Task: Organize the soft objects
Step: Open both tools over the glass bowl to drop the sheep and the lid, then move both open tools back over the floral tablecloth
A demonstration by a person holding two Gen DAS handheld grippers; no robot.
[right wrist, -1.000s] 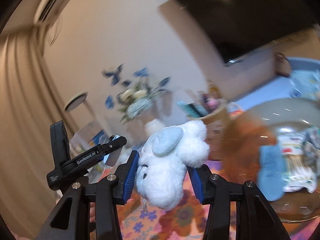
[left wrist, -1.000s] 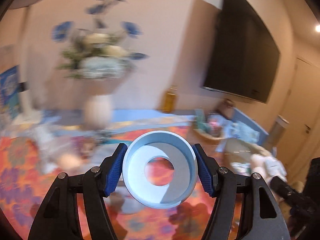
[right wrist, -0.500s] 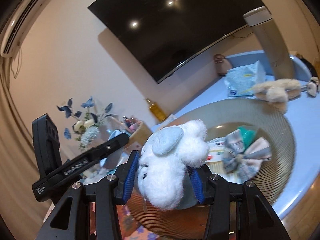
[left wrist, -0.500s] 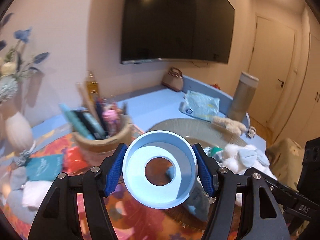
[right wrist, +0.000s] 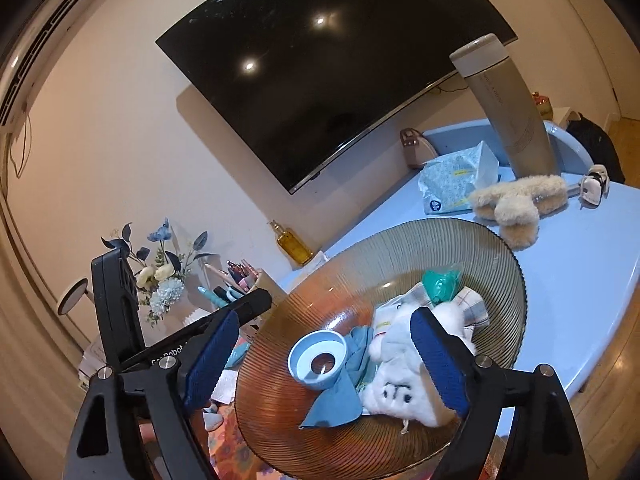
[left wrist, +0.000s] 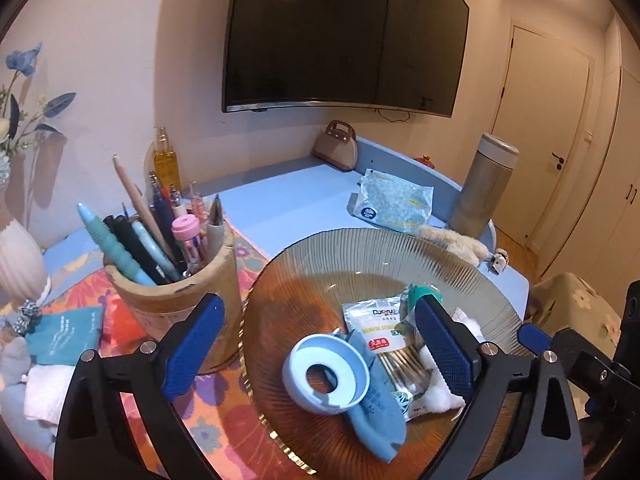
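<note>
A ribbed glass bowl (left wrist: pixel 360 240) (right wrist: pixel 400 232) sits in front of both grippers. My left gripper (left wrist: pixel 318 308) hangs over it, jaws opening and wide apart. The light blue ring (left wrist: pixel 326 380) (right wrist: pixel 318 364) lies loose in the bowl below them, touched by neither pad. My right gripper (right wrist: pixel 324 320) is also opening. The white plush toy (right wrist: pixel 400 384) rests in the bowl by its right finger, not squeezed. A blue cloth (left wrist: pixel 376 412), a cotton swab packet (left wrist: pixel 380 332) and a plaid bow (right wrist: pixel 444 284) lie in the bowl too.
A wooden pen holder (left wrist: pixel 168 292) stands just left of the bowl on a floral cloth (left wrist: pixel 224 432). Behind the bowl on the blue table are a beige plush (right wrist: pixel 516 200), a tissue pack (left wrist: pixel 394 202), a tall flask (left wrist: pixel 484 188) and a small handbag (left wrist: pixel 336 146).
Both grippers swung from the flower vase side to above the glass bowl. Their jaws then spread, and the blue ring and the white plush now lie in the bowl.
</note>
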